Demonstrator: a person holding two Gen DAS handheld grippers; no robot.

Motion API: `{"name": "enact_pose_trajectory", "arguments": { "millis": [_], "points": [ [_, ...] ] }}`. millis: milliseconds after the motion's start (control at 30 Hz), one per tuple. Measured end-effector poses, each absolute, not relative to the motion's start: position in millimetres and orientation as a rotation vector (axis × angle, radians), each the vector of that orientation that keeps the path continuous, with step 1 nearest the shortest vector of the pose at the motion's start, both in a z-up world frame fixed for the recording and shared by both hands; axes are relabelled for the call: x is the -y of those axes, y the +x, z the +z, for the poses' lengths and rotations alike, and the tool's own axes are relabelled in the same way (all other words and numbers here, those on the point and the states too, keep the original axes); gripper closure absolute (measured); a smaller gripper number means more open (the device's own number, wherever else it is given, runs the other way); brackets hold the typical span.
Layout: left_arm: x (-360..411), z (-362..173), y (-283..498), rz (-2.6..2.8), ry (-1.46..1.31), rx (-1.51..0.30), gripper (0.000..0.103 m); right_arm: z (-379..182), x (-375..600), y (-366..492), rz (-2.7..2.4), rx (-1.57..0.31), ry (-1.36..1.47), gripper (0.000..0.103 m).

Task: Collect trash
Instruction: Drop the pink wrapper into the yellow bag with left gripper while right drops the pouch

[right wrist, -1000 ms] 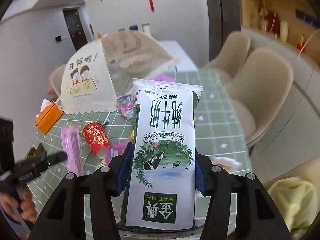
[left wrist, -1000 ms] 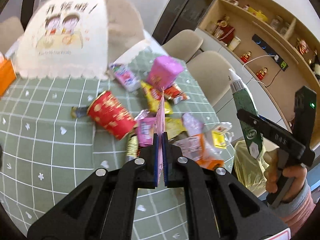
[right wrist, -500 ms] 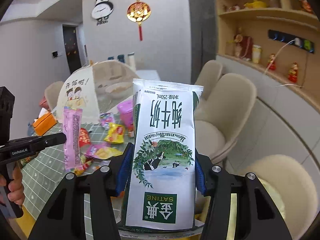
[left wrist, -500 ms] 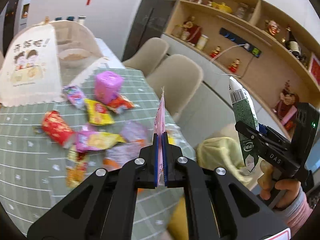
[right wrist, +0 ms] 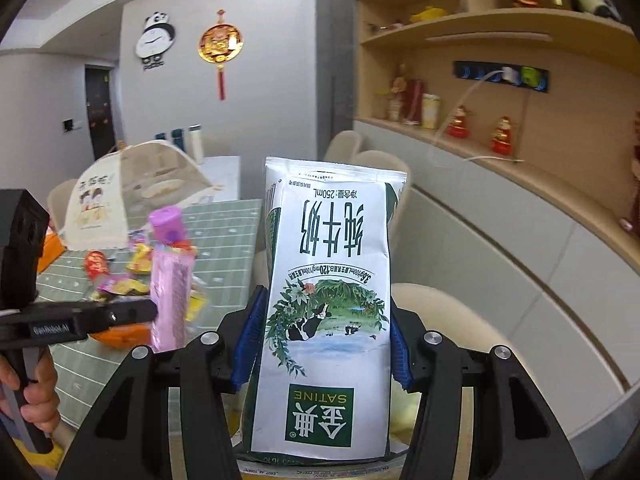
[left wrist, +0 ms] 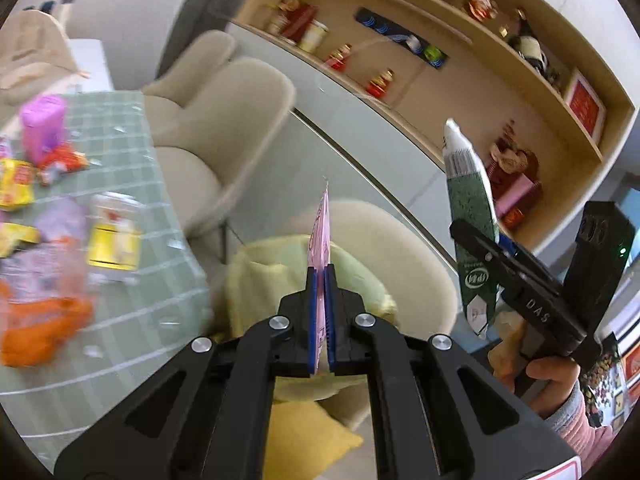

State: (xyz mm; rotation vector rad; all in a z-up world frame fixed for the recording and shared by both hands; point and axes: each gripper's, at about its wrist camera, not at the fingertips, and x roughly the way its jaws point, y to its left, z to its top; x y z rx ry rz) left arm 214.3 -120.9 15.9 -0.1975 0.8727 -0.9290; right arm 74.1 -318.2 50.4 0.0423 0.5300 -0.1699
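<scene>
In the left wrist view, our left gripper has its blue pads pressed together on a thin pink wrapper, which stands edge-on above the jaws. Past it, a yellow-green bag sits on a beige chair. To the left lies the green checked table, strewn with blurred wrappers; a pink box stands near its far edge, and the orange heap at the near edge is perhaps a crumpled bag. On the right our right gripper carries a green milk carton upright.

In the right wrist view, the right gripper is clamped on the milk carton, its pads wide apart against the carton's two sides, print upside down. On the left our left hand holds the other gripper, the pink wrapper pinched at its tip. Behind sit the table, a red can and a mesh food cover.
</scene>
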Motion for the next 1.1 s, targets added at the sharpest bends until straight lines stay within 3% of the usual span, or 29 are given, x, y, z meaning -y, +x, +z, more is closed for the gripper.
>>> {"name": "enact_pose_trajectory", "arguments": {
  "millis": [433,467,533,567,1100],
  "points": [
    [216,-3,202,-0.954,-0.101,-0.887,0.099,26,382,51,-0.202,-0.509,0.114,0.052],
    [218,-6,202,-0.942,-0.097,-0.889,0.096,24,381,51,-0.200,-0.510,0.119,0.052],
    [219,-9,204,-0.923,-0.096,-0.890,0.075,20,381,55,-0.195,-0.514,0.131,0.052],
    [218,-10,205,-0.905,-0.094,-0.888,0.073,18,381,55,-0.193,-0.516,0.134,0.052],
    [163,-4,201,-0.782,-0.098,-0.891,0.073,-27,350,85,-0.087,-0.521,0.080,0.052]
  ]
}}
